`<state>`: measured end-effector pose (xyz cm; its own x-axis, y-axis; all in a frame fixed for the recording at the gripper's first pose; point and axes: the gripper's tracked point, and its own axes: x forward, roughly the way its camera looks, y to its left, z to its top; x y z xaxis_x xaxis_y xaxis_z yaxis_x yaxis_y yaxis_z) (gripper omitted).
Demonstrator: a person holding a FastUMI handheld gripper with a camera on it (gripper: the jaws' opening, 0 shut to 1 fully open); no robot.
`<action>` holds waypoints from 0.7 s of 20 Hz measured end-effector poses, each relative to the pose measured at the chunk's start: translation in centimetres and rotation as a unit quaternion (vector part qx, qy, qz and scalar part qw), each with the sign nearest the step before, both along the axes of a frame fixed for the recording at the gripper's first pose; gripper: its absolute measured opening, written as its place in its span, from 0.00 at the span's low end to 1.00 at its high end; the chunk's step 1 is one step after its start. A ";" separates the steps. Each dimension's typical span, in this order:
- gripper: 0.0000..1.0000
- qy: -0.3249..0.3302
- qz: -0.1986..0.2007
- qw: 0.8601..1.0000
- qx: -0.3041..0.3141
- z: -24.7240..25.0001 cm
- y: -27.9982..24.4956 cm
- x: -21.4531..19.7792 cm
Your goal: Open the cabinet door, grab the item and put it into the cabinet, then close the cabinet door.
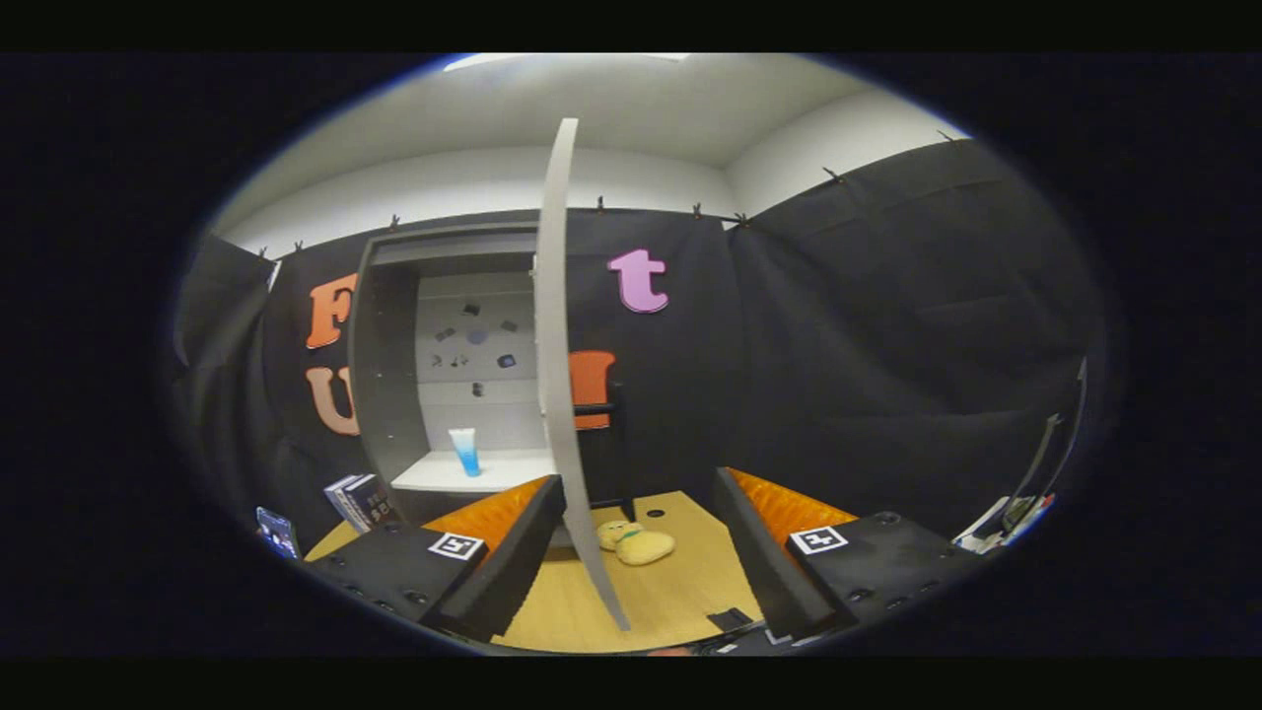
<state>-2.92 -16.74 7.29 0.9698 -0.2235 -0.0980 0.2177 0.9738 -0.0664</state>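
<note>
Far to your left, low beside the table, sits a small phone-like device [277,532], and next to it a short stack of books [360,501] leans against the foot of the cabinet [385,375]. The cabinet stands open: you can see its dark side wall, a pale back panel with a few small stickers on it, and a white shelf [434,473]. A blue tube [464,452] stands upright on that shelf, towards its right half.

The cabinet door [557,375] is swung out towards you and shows edge-on, as a thin pale strip running from high above the cabinet down to the table. Its lower part passes between your fingers, close against the inner face of the left finger [508,562]; whether it touches that finger cannot be told.

Your gripper [639,552] is spread wide, and nothing is pressed by both fingers. The right finger [759,562] stands well clear of the door.

The item to put away, a yellow plush toy [634,541], lies on the wooden table [680,592] just to the right of the door's lower edge. It rests in the gap between your fingers and a little ahead of them, nearer the left finger than the right, touching neither.

Far to your right, some equipment with thin dark rods [1025,493] stands at the table's end.
</note>
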 end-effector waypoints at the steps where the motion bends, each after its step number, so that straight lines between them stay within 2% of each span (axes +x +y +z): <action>1: 0.97 0.003 -0.009 1.000 -0.006 -0.1 -1.1 0.7; 8: 0.97 0.006 -0.014 1.000 0.026 -1.0 -4.6 5.0; 14: 0.94 0.009 -0.014 0.999 0.030 -1.3 -5.4 5.8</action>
